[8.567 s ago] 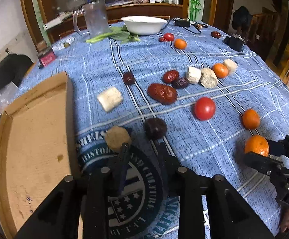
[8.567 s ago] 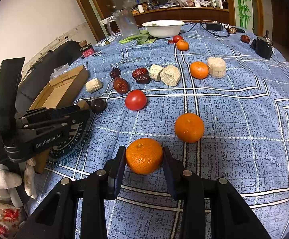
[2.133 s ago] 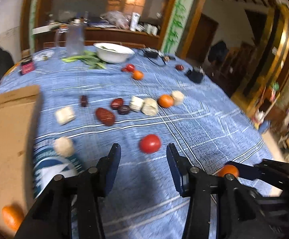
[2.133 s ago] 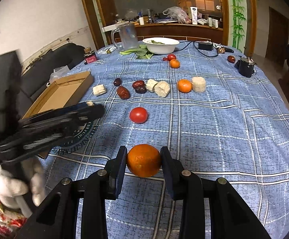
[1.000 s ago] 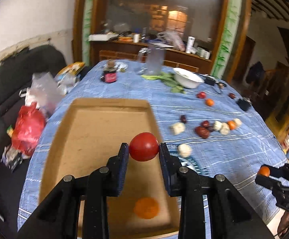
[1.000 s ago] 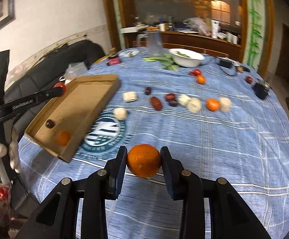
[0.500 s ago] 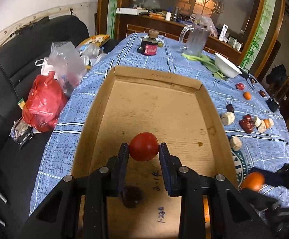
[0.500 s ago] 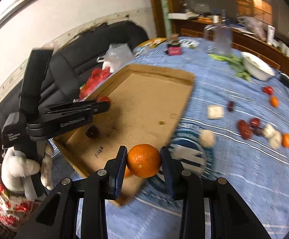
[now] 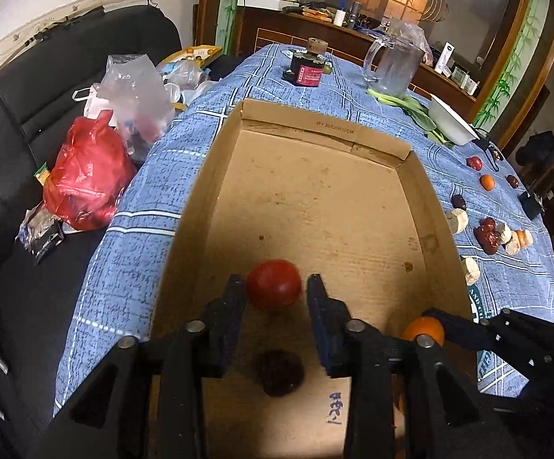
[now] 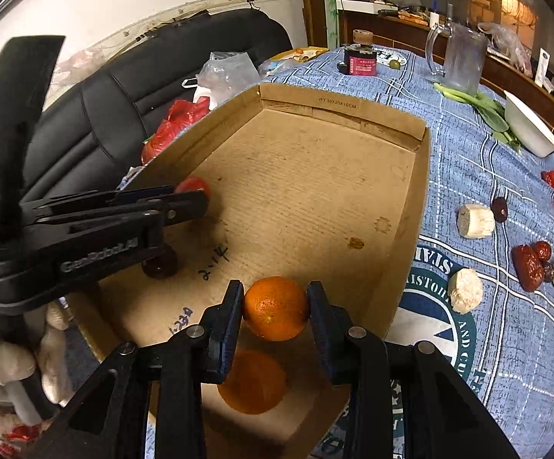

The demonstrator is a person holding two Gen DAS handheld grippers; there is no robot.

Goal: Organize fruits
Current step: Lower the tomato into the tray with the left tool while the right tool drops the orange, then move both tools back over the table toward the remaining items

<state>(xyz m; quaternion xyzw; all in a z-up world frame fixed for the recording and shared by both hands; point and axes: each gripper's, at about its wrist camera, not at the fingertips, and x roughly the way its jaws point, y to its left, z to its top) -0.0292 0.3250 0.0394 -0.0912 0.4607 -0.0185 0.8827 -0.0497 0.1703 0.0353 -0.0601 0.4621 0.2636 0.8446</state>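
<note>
tomato (image 9: 273, 284) sits between the jaws of the left gripper (image 9: 275, 292) above the cardboard box (image 9: 317, 126) floor; those jaws are opening, with a gap at the right pad. below them lies a dark fruit (image 9: 278, 373). the right gripper (image 10: 275, 308) is clamped on an orange (image 10: 275, 308) over the box's near corner, another orange (image 10: 252, 380) beneath it.
</note>
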